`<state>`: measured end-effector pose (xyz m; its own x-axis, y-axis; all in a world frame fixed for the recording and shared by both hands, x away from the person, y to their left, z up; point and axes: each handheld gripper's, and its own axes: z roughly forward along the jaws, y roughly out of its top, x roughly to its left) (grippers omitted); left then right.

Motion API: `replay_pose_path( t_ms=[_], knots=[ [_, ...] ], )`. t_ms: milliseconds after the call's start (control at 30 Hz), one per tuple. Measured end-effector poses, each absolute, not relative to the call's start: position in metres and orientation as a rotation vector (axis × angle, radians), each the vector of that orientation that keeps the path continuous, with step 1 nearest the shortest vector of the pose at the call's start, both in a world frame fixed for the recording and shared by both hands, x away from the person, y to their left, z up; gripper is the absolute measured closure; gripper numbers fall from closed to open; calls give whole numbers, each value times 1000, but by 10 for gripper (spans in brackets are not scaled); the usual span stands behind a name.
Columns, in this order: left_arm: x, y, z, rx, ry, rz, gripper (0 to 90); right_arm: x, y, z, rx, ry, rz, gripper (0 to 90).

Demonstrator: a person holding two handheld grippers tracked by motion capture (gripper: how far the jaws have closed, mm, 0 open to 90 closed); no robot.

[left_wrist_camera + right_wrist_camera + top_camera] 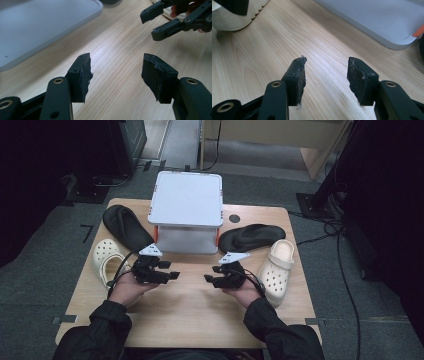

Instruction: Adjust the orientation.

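I hold my left tool over the middle of the surface, its jaws apart with nothing between them, only bare wood showing beneath. My right tool faces it just across a small gap, jaws also spread wide and empty; in the left gripper view it shows at the upper right.

A cream clog lies near the left edge of the surface, just beside my left hand, and a second cream clog lies near the right edge, close to my right hand. A black shoe rests toward the far left corner and another black shoe toward the far right. Between them, at the far edge, stands a white two-level stand.
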<state>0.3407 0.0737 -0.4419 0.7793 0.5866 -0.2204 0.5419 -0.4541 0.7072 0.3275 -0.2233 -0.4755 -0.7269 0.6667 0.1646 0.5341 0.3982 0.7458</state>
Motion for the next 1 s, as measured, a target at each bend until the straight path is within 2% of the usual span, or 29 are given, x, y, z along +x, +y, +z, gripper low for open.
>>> replay_pose_path(
  t_ms=[367,1000],
  knots=[
    [337,104,-429,2110,904,124,392,330,-220,-476,1069,2513,1236,494],
    [328,184,-409,1991,1077,270,381,337,-208,-478,1024,2573,1215,494]
  ],
)
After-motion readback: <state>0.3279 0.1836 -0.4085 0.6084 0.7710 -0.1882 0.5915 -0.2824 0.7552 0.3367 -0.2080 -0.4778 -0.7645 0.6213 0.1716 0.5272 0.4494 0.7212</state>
